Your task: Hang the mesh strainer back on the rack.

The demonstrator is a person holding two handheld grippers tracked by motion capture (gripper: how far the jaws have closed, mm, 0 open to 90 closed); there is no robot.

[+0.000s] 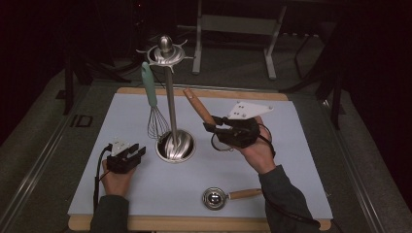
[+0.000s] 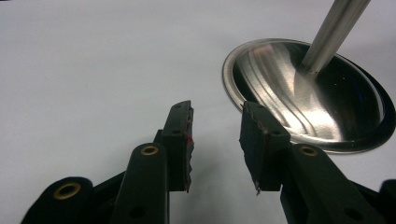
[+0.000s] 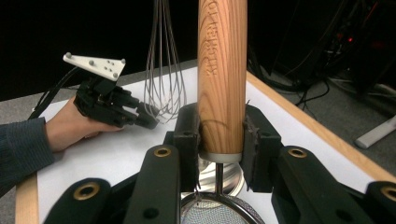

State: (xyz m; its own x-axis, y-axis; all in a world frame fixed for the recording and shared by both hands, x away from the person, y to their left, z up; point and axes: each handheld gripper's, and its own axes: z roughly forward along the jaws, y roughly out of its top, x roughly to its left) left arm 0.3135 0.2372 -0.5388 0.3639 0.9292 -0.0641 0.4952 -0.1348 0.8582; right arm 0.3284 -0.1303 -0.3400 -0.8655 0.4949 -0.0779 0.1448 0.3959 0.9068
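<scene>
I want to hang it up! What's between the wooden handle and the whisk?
In the high view, the rack's steel pole stands between the wooden handle and the whisk.

"KITCHEN" lettering, partly legible, on the wooden handle [image 3: 222, 70]

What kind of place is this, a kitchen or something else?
Probably a lab or recording studio, not a kitchen: a light board on a wooden table, dark surroundings, a metal frame behind, cables on the floor. The utensil stand looks staged.

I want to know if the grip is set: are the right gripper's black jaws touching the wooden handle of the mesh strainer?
Touching. In the right gripper view, the right gripper has both jaws pressed against the wooden handle, no gap either side.
</scene>
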